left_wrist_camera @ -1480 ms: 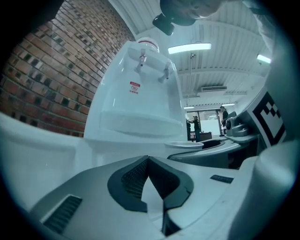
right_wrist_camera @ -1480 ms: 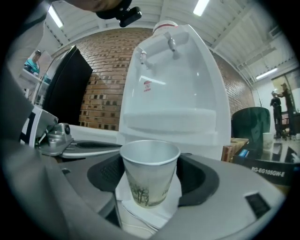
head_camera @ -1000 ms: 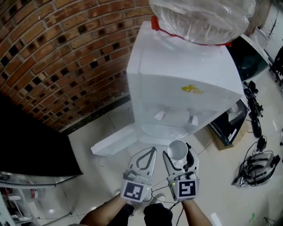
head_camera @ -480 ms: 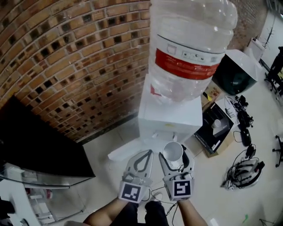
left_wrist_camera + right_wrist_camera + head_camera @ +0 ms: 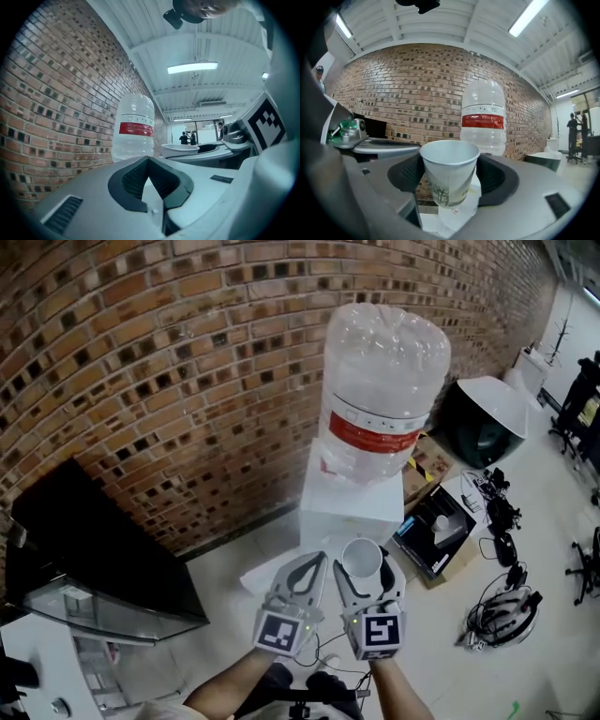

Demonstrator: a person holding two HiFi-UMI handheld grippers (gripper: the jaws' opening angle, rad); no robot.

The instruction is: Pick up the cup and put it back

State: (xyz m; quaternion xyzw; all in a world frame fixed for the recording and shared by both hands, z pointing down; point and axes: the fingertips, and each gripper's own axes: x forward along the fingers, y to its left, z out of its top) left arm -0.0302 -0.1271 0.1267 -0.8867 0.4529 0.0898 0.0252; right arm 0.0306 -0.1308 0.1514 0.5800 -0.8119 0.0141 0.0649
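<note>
A white paper cup point(image 5: 362, 559) with a printed tree design point(image 5: 450, 171) stands upright between the jaws of my right gripper point(image 5: 365, 570), which is shut on it. It is held in the air in front of a white water dispenser point(image 5: 352, 512) that carries a large clear bottle point(image 5: 380, 399) with a red band. In the right gripper view the bottle point(image 5: 483, 122) rises behind the cup's rim. My left gripper point(image 5: 305, 570) hangs close beside the right one, shut, with nothing between its jaws. In the left gripper view the cup's rim point(image 5: 180, 149) shows to the right.
A brick wall point(image 5: 187, 362) runs behind the dispenser. A black cabinet with a glass shelf point(image 5: 84, 549) stands at the left. An open cardboard box point(image 5: 436, 526), a dark round lamp shade point(image 5: 478, 427) and cables with a headset point(image 5: 502, 615) lie on the floor at the right.
Both grippers have risen together with the cup. The dispenser's front and taps have dropped out of sight and the whole bottle now shows beyond them.
</note>
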